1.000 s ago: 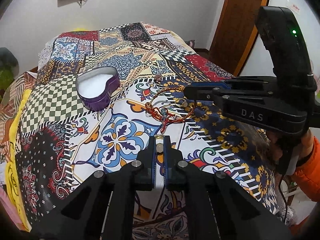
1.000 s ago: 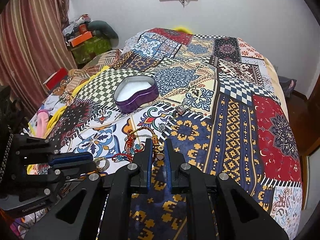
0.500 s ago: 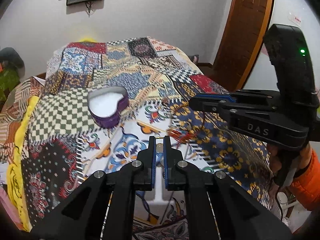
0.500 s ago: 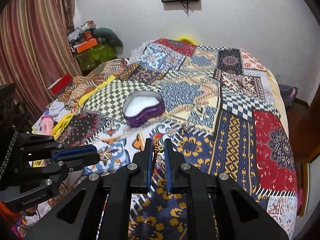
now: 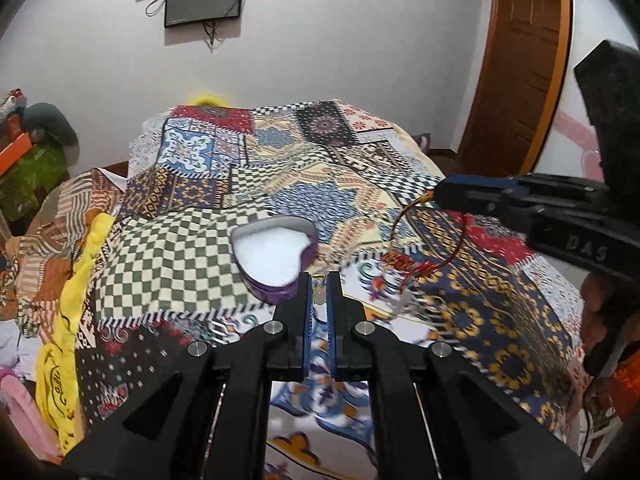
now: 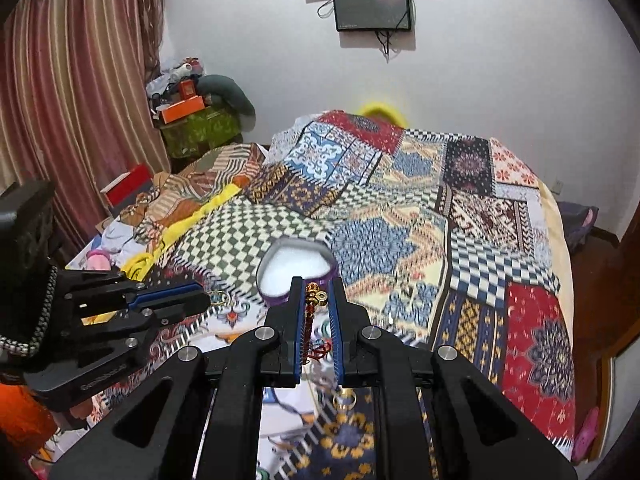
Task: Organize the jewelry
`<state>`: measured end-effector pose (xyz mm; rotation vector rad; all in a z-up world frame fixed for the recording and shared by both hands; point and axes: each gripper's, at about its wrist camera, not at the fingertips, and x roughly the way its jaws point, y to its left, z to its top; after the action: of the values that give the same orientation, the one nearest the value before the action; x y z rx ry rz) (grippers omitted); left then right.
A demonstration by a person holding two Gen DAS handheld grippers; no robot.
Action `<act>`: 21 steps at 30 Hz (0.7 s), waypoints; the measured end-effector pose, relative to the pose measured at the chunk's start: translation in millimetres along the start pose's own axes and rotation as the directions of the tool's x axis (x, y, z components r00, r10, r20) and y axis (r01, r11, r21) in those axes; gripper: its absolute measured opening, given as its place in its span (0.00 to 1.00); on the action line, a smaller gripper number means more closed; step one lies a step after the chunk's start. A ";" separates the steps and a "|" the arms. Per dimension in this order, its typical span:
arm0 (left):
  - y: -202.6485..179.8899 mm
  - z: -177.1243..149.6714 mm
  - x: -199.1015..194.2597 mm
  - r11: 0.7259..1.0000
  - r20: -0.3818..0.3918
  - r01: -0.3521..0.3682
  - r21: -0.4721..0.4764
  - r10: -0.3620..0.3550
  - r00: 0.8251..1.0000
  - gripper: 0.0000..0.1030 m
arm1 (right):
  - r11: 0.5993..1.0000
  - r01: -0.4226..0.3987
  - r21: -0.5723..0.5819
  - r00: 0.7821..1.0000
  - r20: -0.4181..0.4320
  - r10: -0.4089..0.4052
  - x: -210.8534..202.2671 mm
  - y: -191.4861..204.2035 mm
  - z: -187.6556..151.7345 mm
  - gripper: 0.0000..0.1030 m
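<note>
A purple heart-shaped tin with a white lining lies open on the patchwork bedspread; it also shows in the right wrist view. My right gripper is shut on a red cord bracelet with gold beads; the bracelet hangs in a loop from the right gripper above the bed, right of the tin. My left gripper is shut on a small gold ring, just in front of the tin. In the right wrist view the ring shows at the left gripper.
The patchwork bedspread covers the bed. Another gold ring lies on the spread below my right gripper. Clothes and a yellow cloth pile at the left edge. A wooden door stands at right, a screen on the far wall.
Both grippers have risen off the bedspread. The right one lifted the red bracelet off the spread, so it now hangs free. The left one moved up toward the tin.
</note>
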<state>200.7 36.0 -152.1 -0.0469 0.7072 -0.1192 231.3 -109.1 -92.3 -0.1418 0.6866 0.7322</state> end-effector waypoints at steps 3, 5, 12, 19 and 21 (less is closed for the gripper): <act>8.9 0.2 9.2 1.000 -0.011 -0.010 -0.012 0.009 1.000 0.05 | 1.000 -0.028 0.006 1.000 -0.013 0.028 6.5 0.4 1.4 0.10; 14.7 -1.4 15.8 1.000 -0.024 -0.003 -0.027 0.002 1.000 0.05 | 0.999 -0.051 0.013 0.998 -0.043 0.051 15.9 1.0 -3.4 0.10; 21.3 -10.7 30.2 0.999 -0.056 0.003 -0.043 -0.005 0.998 0.05 | 1.000 -0.025 -0.003 0.982 -0.190 0.024 41.5 -6.8 -39.1 0.10; 16.3 -14.1 27.1 1.000 -0.050 0.003 -0.025 -0.005 0.999 0.05 | 0.998 0.026 -0.060 0.959 -0.279 -0.042 32.6 -20.6 -56.2 0.10; 13.7 -13.9 26.0 1.000 -0.047 0.001 -0.017 -0.002 0.999 0.05 | 0.997 0.023 -0.070 0.962 -0.270 -0.041 27.6 -19.8 -55.8 0.13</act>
<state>212.5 46.4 -180.6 -0.0608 0.7553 -0.1158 229.8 -127.6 -154.9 -0.3180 0.9195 0.7114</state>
